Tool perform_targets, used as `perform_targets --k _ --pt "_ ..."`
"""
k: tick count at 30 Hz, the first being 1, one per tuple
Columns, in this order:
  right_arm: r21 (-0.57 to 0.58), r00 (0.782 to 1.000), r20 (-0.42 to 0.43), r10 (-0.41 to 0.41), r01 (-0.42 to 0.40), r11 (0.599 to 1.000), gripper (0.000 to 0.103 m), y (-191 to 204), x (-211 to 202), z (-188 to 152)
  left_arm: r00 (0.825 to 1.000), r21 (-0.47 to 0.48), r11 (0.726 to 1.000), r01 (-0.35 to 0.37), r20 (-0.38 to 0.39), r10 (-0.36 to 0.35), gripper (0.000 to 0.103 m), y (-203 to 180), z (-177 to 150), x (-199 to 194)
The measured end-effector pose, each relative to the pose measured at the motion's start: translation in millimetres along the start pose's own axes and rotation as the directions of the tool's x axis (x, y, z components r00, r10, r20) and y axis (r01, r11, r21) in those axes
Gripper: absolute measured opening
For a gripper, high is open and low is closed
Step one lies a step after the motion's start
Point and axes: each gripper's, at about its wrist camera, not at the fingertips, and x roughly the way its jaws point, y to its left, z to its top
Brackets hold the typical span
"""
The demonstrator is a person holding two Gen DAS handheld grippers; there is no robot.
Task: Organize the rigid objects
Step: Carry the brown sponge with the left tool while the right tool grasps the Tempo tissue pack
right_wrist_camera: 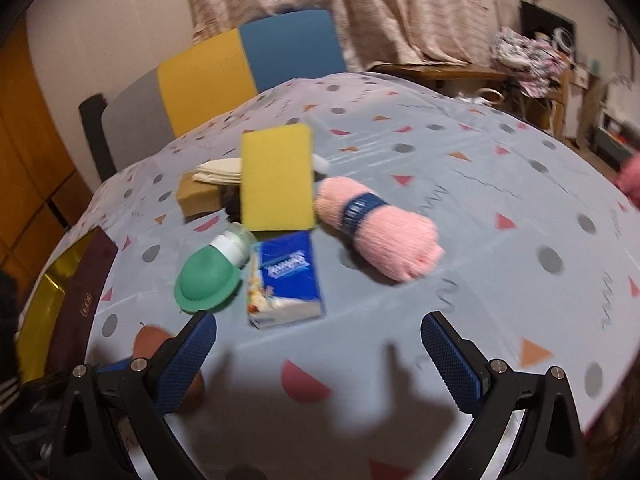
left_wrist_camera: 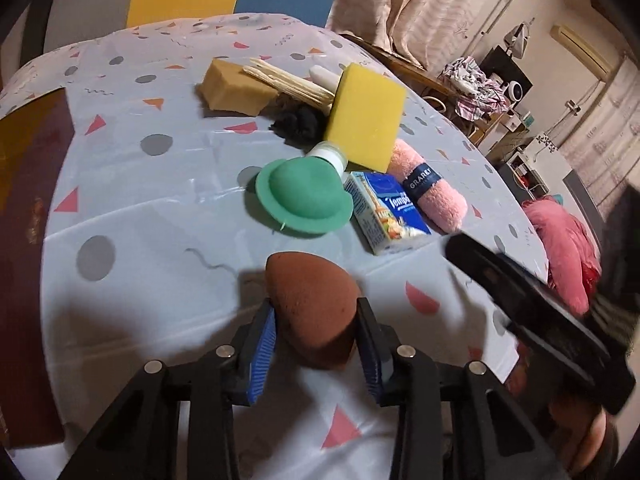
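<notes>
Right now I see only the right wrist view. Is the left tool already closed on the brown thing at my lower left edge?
Observer: Yes. The left tool has both blue pads against an egg-shaped brown sponge.
Operator: Is anything hidden behind the yellow sponge?
Observer: A black fuzzy bundle lies between the yellow sponge and the tan block.

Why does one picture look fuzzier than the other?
Right wrist view: motion smear softens the tissue pack and pink towel. Left wrist view: crisper, though the other claw blurs at its right edge. Both bend the table round, with dark shadows near the bottom.
</notes>
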Motion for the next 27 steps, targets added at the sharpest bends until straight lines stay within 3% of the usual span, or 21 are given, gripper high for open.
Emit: perform_targets --k 4,7,12,15,21,27 --pt "-0.068 1.000 -0.011 -0.008 0.008 0.998 0.101 17.4 20.8 8.5 1.000 0.039 0.999 -0.011 0.013 0.011 0.037 0.7 -9.5 -10.4" --pt "-0.114 0.998 -0.048 -0.052 0.046 0.992 0.092 26.6 41.9 13.3 1.000 0.045 0.999 -0.021 0.024 0.020 0.037 4.3 -13.7 -17.7" --pt "-0.125 0.993 -0.088 -0.084 0.073 0.989 0.065 26.4 64.4 12.3 0.999 0.022 0.999 -0.028 0.040 0.027 0.036 16.9 -15.0 -29.2" --pt "-0.134 0.991 -0.084 -0.102 0.090 0.987 0.056 25.5 64.4 7.9 0.998 0.004 1.000 -0.024 0.059 0.024 0.036 24.8 -15.1 -38.4" --pt "-0.097 0.994 -0.088 -0.061 0.052 0.994 0.053 24.5 48.3 -3.5 0.995 0.013 1.000 -0.028 0.092 0.027 0.036 32.0 -16.0 -56.0" --pt "-0.044 0.996 -0.088 -0.002 -0.002 0.999 0.053 31.9 23.7 -15.3 0.992 -0.016 1.000 0.016 0.124 -0.014 0.036 43.6 -16.2 -80.1"
